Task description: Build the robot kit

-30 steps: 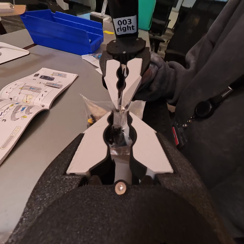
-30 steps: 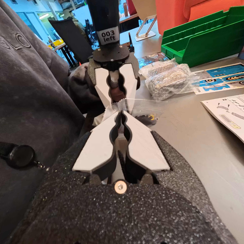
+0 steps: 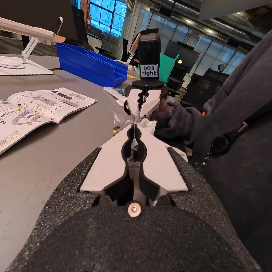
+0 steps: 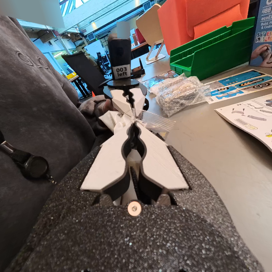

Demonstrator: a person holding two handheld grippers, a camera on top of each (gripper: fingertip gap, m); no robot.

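A small clear plastic bag (image 3: pixel 125 119) with small dark and yellow parts hangs at the near edge of the grey table (image 3: pixel 51 169). My left gripper (image 3: pixel 134 125) is shut on its top edge. My right gripper (image 3: pixel 138 113) faces it tip to tip and is shut on the same edge, and the film is pulled taut between the tips. In the right wrist view my right gripper (image 4: pixel 134 124) pinches the bag (image 4: pixel 156 122), and the left gripper (image 4: pixel 133 110) grips it just beyond. A white paper piece (image 4: pixel 108 119) sits behind the bag.
An open instruction booklet (image 3: pixel 44 106), a blue bin (image 3: pixel 91 64) and a white stand (image 3: pixel 22 66) lie to the left. A green bin (image 4: pixel 213 54), crinkled plastic bags (image 4: pixel 179 92), a sticker sheet (image 4: pixel 242 85) and a box (image 4: pixel 263 36) lie to the right. A person's grey sweatshirt (image 3: pixel 235 132) is close by. Only a small space, under 4 cm, lies between the two pairs of fingers.
Both grippers have risen and tilted up. My left gripper's fingers have closed from a wider gap around the bag to a tight pinch on its top. The bag film is now stretched.
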